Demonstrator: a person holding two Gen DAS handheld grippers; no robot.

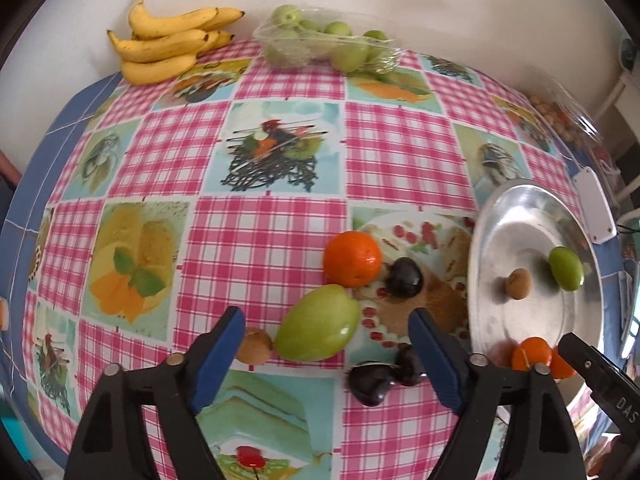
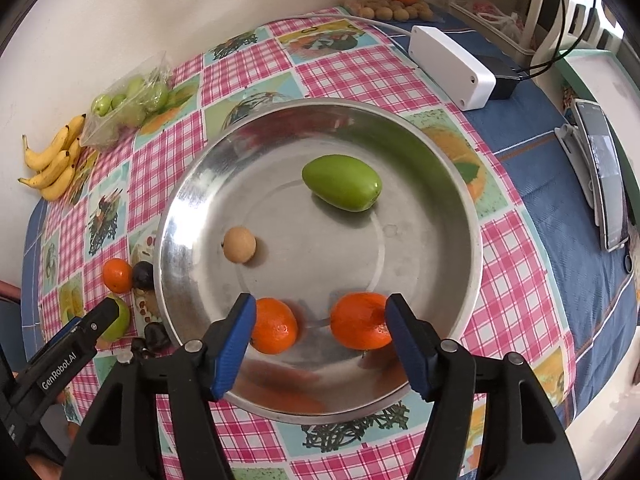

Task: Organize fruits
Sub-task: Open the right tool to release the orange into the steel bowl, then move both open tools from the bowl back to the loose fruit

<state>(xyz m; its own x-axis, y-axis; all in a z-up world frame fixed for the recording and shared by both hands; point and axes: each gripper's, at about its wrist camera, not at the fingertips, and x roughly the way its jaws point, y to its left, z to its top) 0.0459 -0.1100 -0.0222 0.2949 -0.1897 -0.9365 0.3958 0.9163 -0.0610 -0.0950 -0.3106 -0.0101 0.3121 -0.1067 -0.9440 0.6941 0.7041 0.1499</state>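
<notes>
My left gripper [image 1: 327,315] stands open above the checked tablecloth. A large green fruit [image 1: 318,324] lies between its blue pads without touching them. Around it lie a mandarin [image 1: 352,258], a dark plum [image 1: 404,276], two more plums [image 1: 370,380] and a small brown fruit [image 1: 254,346]. My right gripper [image 2: 320,308] is open over the near side of the metal plate [image 2: 460,184]. Two mandarins [image 2: 276,326] [image 2: 358,320] rest on the plate between its pads. Farther back in the plate lie a green fruit [image 2: 342,182] and a brown fruit [image 2: 239,245].
Bananas [image 1: 168,44] and a clear bag of green fruits [image 1: 324,40] sit against the wall at the table's far edge. A white box [image 2: 452,64], a black adapter with cables, a phone [image 2: 604,176] and a pack of brown fruits [image 2: 392,4] lie beyond the plate.
</notes>
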